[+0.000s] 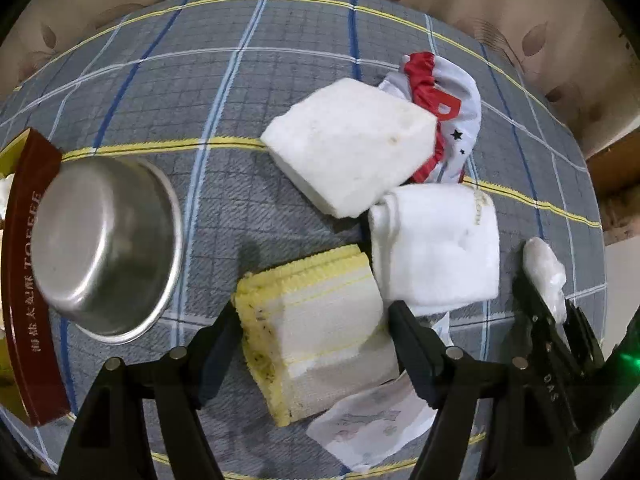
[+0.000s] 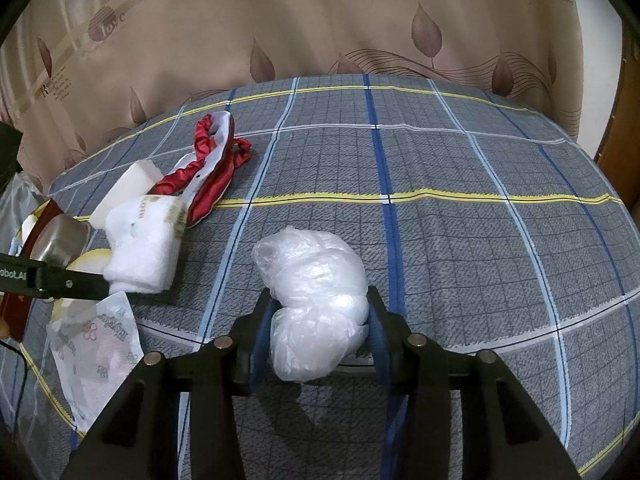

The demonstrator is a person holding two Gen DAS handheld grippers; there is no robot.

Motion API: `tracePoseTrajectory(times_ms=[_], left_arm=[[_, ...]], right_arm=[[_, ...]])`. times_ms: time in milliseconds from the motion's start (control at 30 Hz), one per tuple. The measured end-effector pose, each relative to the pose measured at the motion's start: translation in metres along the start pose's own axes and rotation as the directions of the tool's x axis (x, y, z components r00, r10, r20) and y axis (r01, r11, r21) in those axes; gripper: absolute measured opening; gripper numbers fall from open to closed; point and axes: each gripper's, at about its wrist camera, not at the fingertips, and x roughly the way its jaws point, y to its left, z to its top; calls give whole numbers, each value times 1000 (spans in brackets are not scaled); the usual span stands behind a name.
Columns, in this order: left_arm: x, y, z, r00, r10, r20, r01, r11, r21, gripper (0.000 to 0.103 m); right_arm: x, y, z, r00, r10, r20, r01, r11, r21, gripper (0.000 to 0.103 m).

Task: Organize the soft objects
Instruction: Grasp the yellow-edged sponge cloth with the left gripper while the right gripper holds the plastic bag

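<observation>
Nearest the left wrist camera, the left gripper points steeply down with its fingers spread wide, one on each side of a folded yellow-edged cloth that lies on the plaid bedspread. The pads do not appear to press on it. A printed tissue packet lies partly under the cloth's near corner.

Nearest the right wrist camera, the right gripper has its fingers pinching a crumpled clear plastic bag, whose far end rests on the bedspread. In the left view this bag shows at the right edge, between the black fingers.

Just beyond the yellow-edged cloth, a folded white towel touches its far right corner. Further on, a white foam block lies tilted, overlapping a red and white garment with small black stars. To the left, well apart from the pile, an upturned steel bowl leans on a dark red box. A beige curtain with a leaf pattern hangs behind the bed.
</observation>
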Motion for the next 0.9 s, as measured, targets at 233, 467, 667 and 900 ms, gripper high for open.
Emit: tracePoseTrajectory(times_ms=[233,467,667,900], left_arm=[[-19,11,-5,1000,-18,0,18,1000,21,75],[-18,12,-8,1000,-24,-11,25,998,64,75],[-10,7,-11,999,-25,-36,25,1000,3,75],[-3,2,-13,1000,-2,-16,2,1000,4,78]], right_arm=[[0,1,0,1000,1,0,-1,1000,1,42],[0,1,0,1000,1,0,-1,1000,1,43],[0,1,0,1000,0,0,0,1000,1,44],[-1,3,0,1000,3,0,-3,1000,0,45]])
